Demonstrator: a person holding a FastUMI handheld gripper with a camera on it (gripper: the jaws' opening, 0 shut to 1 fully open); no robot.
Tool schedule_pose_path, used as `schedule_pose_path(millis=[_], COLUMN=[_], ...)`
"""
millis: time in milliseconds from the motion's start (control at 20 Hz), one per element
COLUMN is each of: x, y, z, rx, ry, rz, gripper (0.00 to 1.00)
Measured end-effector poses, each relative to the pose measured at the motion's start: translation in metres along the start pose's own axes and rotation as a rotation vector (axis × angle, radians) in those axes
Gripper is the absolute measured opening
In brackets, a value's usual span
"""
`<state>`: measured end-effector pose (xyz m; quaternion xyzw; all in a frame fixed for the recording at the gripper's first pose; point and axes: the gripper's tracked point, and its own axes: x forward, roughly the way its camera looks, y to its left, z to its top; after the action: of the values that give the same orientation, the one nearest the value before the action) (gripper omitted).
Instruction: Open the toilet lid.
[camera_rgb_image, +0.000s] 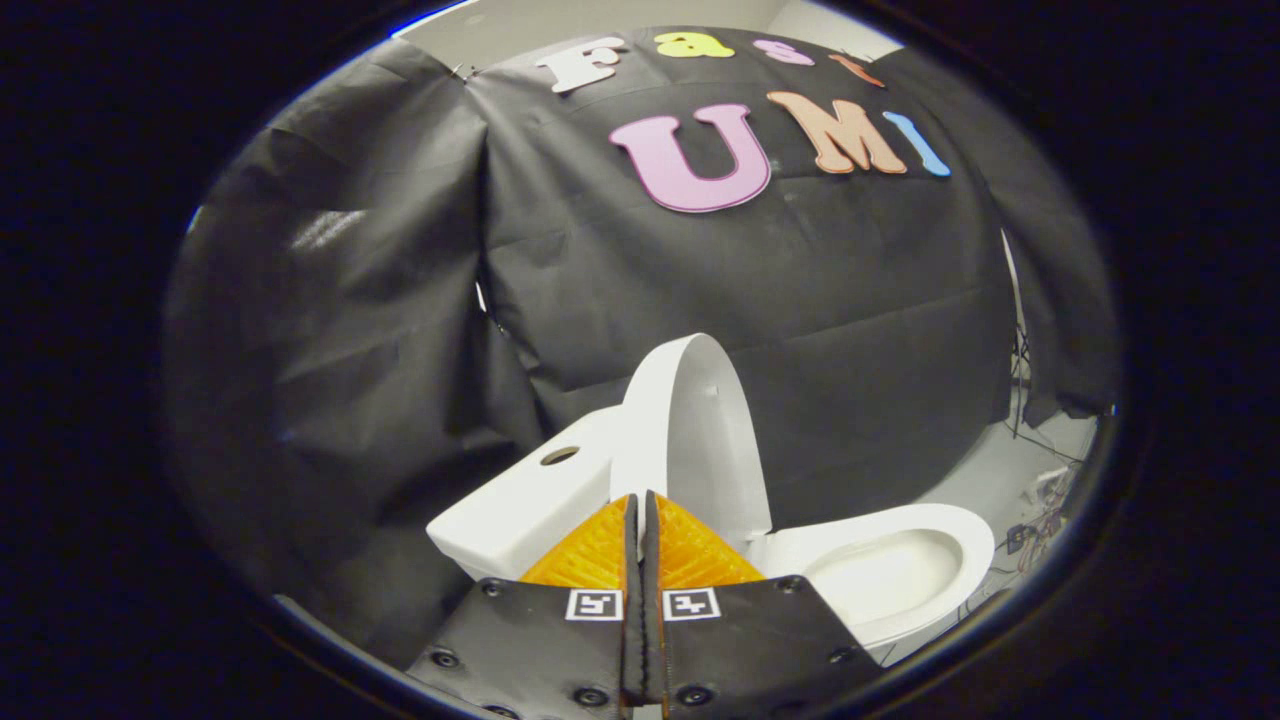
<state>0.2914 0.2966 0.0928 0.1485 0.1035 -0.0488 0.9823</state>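
1. The toilet lid (700, 440) stands raised in the lower middle of the frame, its long axis running nearly vertical with a slight lean toward the tank, its rounded end pointing up. It shows as a smooth, glossy white oval seen partly edge-on, its inner face turned toward the bowl at the right.
2. The toilet bowl (900, 570) lies uncovered at the lower right, its long axis stretching away from the lid toward the right edge; the rim is a smooth white oval ring, and the basin inside looks pale and bare.
3. The tank (530, 500) sits at the lower left of the lid, a blocky white form with a round hole in its top.
4. The claw (640, 520) rises from the bottom centre of the frame with its two fingers pressed together, nothing between them; the ribbed tips reach just in front of the lid's lower edge, and whether they touch it cannot be told.
5. Creased black cloth (820, 300) hangs behind the toilet, and a pale floor (1040, 460) with loose cables (1040, 520) shows at the right.
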Motion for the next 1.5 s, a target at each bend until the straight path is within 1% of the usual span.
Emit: schedule_pose_path(millis=[200,250,350,400,500,600,700,850,1000,1200,1400,1500], x=[0.006,0.003,0.003,-0.003,-0.021,-0.043,-0.054,-0.076,-0.09,-0.105,-0.119,-0.124], y=[0.017,0.022,0.044,0.054,0.057,0.049,0.033,0.0,-0.04,-0.083,-0.118,-0.132], z=[-0.002,0.0,-0.001,-0.003,0.004,0.017,0.022,0.019,0.015,-0.003,-0.002,0.0], rx=[-0.055,-0.062,-0.048,-0.058,-0.109,-0.155,-0.152,-0.163,-0.216,-0.278,-0.298,-0.287], ry=[-0.001,-0.012,-0.009,0.001,-0.032,-0.087,-0.103,-0.09,-0.085,-0.028,-0.035,-0.041], rz=[0.002,0.019,0.126,0.16,0.182,0.178,0.168,0.127,0.082,0.055,0.026,0.016], gripper=[0.01,0.01,0.03,0.16,0.44,0.71,0.98,0.98,0.98,0.99,0.99,0.99])
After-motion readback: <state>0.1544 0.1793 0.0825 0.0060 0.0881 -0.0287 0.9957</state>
